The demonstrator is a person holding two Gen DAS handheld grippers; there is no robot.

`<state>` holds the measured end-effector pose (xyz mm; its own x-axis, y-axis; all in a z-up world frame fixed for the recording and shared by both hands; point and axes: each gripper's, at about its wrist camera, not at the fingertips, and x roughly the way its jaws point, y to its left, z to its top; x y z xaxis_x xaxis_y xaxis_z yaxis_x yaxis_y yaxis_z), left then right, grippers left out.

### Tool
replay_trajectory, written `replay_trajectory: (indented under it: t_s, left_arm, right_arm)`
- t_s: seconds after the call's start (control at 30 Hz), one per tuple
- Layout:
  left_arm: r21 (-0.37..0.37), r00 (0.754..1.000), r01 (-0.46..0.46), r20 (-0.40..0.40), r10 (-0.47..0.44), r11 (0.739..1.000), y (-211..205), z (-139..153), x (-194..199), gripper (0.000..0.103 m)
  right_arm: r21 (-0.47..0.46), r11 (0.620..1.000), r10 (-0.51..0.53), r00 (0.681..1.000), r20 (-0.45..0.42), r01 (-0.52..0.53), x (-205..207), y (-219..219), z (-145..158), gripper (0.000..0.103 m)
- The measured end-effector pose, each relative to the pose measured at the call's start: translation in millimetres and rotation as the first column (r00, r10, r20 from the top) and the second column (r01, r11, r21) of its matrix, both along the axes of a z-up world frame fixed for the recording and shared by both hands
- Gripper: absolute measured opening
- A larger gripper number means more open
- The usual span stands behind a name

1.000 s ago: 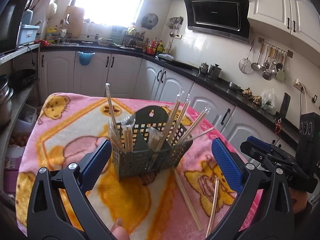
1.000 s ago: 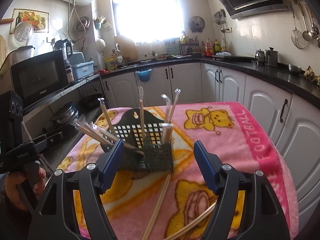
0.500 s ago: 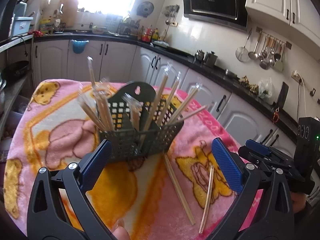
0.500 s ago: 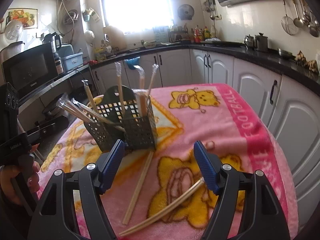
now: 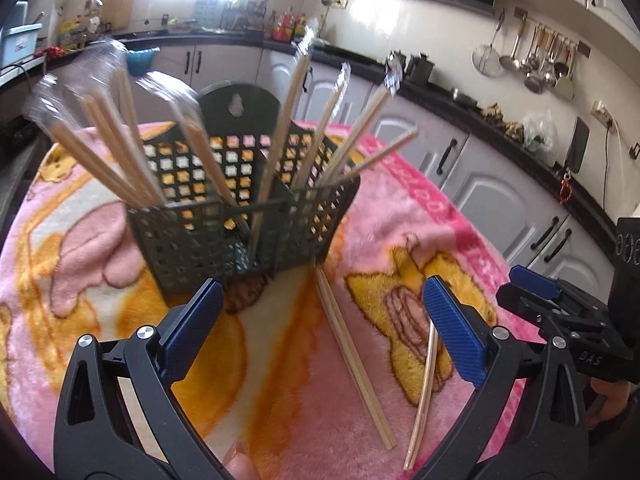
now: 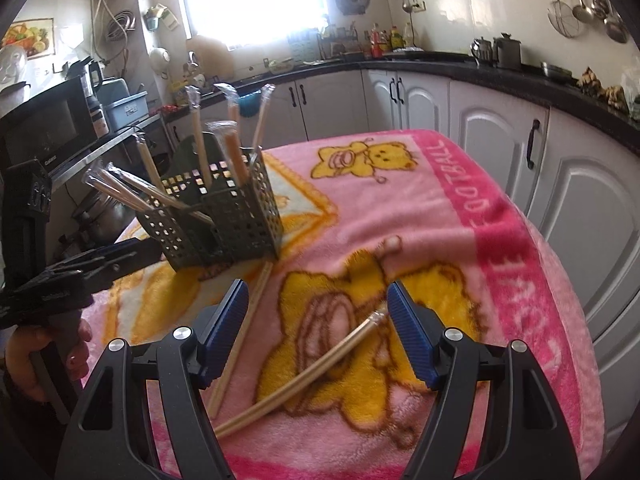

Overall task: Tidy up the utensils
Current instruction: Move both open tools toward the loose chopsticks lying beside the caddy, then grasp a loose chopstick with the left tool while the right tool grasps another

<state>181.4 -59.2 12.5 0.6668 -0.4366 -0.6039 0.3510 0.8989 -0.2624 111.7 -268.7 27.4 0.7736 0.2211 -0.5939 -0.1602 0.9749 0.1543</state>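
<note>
On the worktop (image 6: pixel 520 240), under a pink bear blanket (image 5: pixel 72 264), stands one dark mesh caddy (image 5: pixel 240 236) with two compartments. About nine wrapped chopstick pairs (image 5: pixel 280 136) lean in it, though blur makes the count unsure. Two more pairs lie loose on the blanket: a straight pair (image 5: pixel 352 348) at the caddy's 5 o'clock, its top end touching the caddy's base, and a bent wrapped pair (image 6: pixel 320 364) just right of it. The left claw (image 5: pixel 320 332) is wide, empty, with the straight pair between its fingers. The right claw (image 6: pixel 316 328) is wide, empty, over the bent pair. The blanket border reads "FOOTBALL" (image 6: pixel 452 184); the left claw's body, at 9 o'clock in the right view, hides the caddy's left foot.
</note>
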Motion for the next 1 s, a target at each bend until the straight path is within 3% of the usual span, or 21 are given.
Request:
replay_trajectory:
  t_s: [0.33, 0.6, 1.0]
  left_arm:
    - [0.055, 0.998, 0.027, -0.065, -0.023, 0.998, -30, -26, 26, 0.092]
    - [0.095, 0.992, 0.029, -0.128, -0.016, 0.995, -52, -52, 50, 0.067]
    - [0.168, 0.988, 0.021, -0.151, 0.004, 0.986, -77, -76, 67, 0.059]
  right_arm:
    - [0.006, 1.0, 0.005, 0.999, -0.042, -0.005, 7, -18, -14, 0.069]
    - [0.042, 0.999, 0.009, 0.989, -0.147, -0.003, 23, -27, -42, 0.069]
    - [0.069, 0.998, 0.023, 0.973, -0.23, -0.007, 46, -31, -71, 0.06]
